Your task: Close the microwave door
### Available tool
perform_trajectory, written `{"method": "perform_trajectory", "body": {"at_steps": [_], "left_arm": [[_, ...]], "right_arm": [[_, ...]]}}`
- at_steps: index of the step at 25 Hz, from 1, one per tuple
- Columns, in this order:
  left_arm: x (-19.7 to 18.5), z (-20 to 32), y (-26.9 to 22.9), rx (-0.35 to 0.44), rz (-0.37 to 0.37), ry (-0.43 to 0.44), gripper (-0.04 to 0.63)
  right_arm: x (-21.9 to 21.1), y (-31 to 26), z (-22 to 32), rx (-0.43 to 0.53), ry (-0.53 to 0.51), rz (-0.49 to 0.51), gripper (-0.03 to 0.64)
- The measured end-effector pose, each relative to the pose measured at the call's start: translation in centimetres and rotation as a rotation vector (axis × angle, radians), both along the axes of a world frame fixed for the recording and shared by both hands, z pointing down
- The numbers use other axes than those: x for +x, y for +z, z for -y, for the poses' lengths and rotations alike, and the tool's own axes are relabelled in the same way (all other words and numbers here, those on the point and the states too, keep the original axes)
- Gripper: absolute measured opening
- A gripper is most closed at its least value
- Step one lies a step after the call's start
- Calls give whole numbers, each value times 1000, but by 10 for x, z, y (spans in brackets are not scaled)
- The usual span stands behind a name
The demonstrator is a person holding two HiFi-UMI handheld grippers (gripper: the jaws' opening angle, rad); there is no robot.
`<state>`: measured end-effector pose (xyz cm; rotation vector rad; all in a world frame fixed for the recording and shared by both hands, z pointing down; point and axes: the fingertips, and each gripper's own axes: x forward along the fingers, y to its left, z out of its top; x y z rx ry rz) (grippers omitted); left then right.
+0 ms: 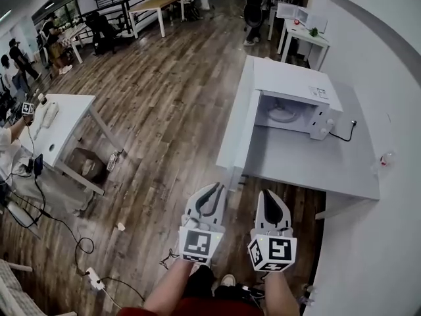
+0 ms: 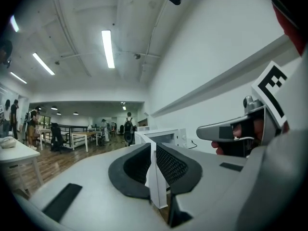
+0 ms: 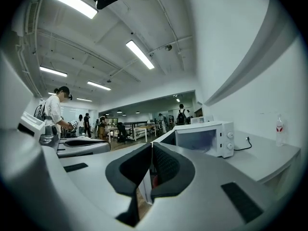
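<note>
Open microwave (image 1: 296,101) right of centre in the head view, set on a grey desk (image 1: 309,163) against the white wall. Door (image 1: 238,117) swung fully out to the frame's left, hanging past the desk edge over the wooden floor. Glass plate visible inside the cavity.

Left claw (image 1: 216,188) and right claw (image 1: 268,195) low in the frame, side by side, both pressed together and holding nothing. Same reading in the left gripper view (image 2: 154,150) and the right gripper view (image 3: 151,153). Both well short of the door, so probably only approaching, with no contact made.

Likely trouble from here:
- Pushing close to the hinge rather than the free edge: little leverage, and possibly a microwave sliding on the smooth desk, tugging the cable (image 1: 342,133).
- Meeting the door with narrow closed tips at an angle: a likely slip off the glossy panel.
- Shoving too hard: a slam, a rattled plate, or a bounce back off the latch.
- Stopping too early: door resting ajar, not latched.
</note>
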<state>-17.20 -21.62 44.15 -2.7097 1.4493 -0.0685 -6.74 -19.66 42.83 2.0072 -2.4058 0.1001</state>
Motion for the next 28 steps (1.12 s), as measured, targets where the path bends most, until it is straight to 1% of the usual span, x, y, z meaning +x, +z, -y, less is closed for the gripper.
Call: {"method": "perform_trajectory", "body": {"at_steps": [7, 8, 9, 16, 18, 21, 24, 26, 28], "left_arm": [[1, 29, 33, -39, 23, 96, 36], [1, 33, 37, -48, 26, 116, 61], [2, 36, 42, -56, 29, 135, 101], [11, 67, 69, -82, 61, 245, 164], [16, 75, 76, -90, 65, 299, 185], [26, 81, 86, -104, 68, 412, 216], [34, 84, 93, -102, 82, 509, 227], [38, 85, 98, -100, 94, 558, 227], [41, 87, 101, -95, 99, 585, 227]], "right_arm": [[-5, 24, 29, -37, 46, -8, 29], [-6, 26, 32, -44, 55, -10, 29], [-6, 29, 34, -52, 65, -12, 29], [2, 50, 52, -100, 133, -14, 29], [5, 56, 58, -109, 152, -15, 29], [11, 63, 65, -123, 178, -18, 29], [17, 68, 70, -134, 204, -18, 29], [19, 70, 73, -140, 218, -21, 29], [21, 73, 76, -144, 230, -23, 29]]}}
